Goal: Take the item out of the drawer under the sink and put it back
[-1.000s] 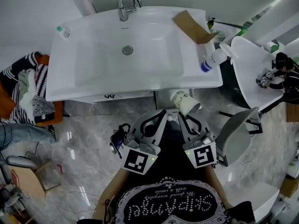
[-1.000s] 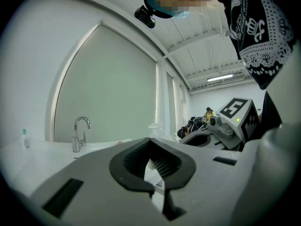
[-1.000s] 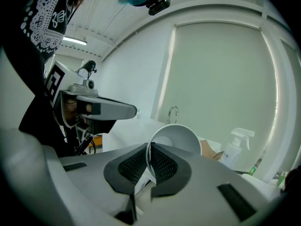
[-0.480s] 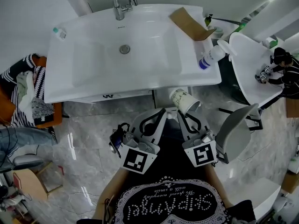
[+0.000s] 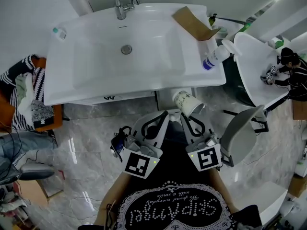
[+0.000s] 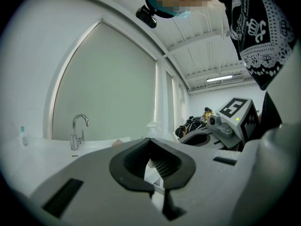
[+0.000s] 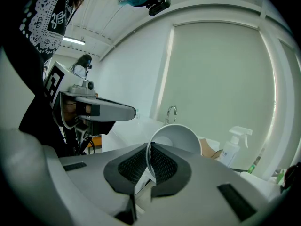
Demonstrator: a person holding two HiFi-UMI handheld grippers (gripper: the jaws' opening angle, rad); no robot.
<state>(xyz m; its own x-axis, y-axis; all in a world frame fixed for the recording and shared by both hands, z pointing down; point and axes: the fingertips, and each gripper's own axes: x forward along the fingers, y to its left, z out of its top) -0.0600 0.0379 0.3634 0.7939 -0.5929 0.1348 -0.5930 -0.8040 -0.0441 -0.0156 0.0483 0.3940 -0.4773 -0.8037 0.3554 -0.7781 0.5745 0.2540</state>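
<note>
Right tool [image 5: 185, 116] clamps the rim of the paper cup [image 5: 188, 103] jutting ahead; left tool [image 5: 162, 116] clenched, empty.

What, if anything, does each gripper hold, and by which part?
The right gripper pinches the white patterned paper cup by its rim wall, one pad inside, one outside. The left gripper holds nothing; its jaws are together.

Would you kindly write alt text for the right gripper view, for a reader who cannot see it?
The right gripper pinches the rim of a paper cup, whose open mouth faces the camera. Behind it are a faucet, a spray bottle and, at left, the left gripper.
</note>
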